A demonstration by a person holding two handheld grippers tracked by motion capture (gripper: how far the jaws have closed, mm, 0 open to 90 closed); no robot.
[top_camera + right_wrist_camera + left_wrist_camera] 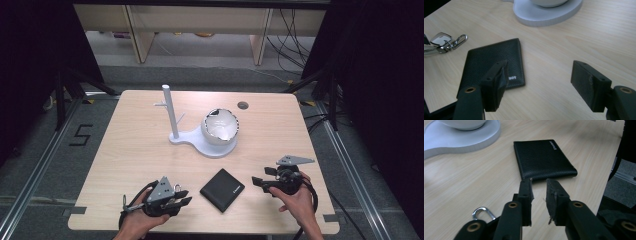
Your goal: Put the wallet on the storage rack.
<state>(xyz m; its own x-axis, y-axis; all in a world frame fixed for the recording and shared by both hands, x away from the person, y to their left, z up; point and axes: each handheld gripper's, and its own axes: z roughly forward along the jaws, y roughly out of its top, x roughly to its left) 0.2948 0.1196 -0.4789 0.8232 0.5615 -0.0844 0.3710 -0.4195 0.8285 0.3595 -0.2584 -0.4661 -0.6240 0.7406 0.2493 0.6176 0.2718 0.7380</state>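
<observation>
Your black wallet [222, 190] lies flat on the tabletop [135, 150], near the front edge, right between your two hands. Your left tongs [183, 197] sit just beside its left corner, with the jaws only a little way apart and nothing in them. A small metal clip [483, 212] hangs under them. Your right tongs [257, 181] are spread wide and hold nothing, and they hover just beside the wallet's right side.

It looks like you are about to pick up the wallet. It is thin and lies flat, so go low. Slide one jaw under an edge, or pinch a corner that sticks up a bit. The right tongs are already open enough. Take a deep bite so the smooth leather does not slip out. Lift slowly and keep it level.

Behind the wallet stands a white stand [202, 144] with a tall post [170, 112] and a white bowl [220, 127] on its round base. I cannot tell if anything lies in the bowl.
</observation>
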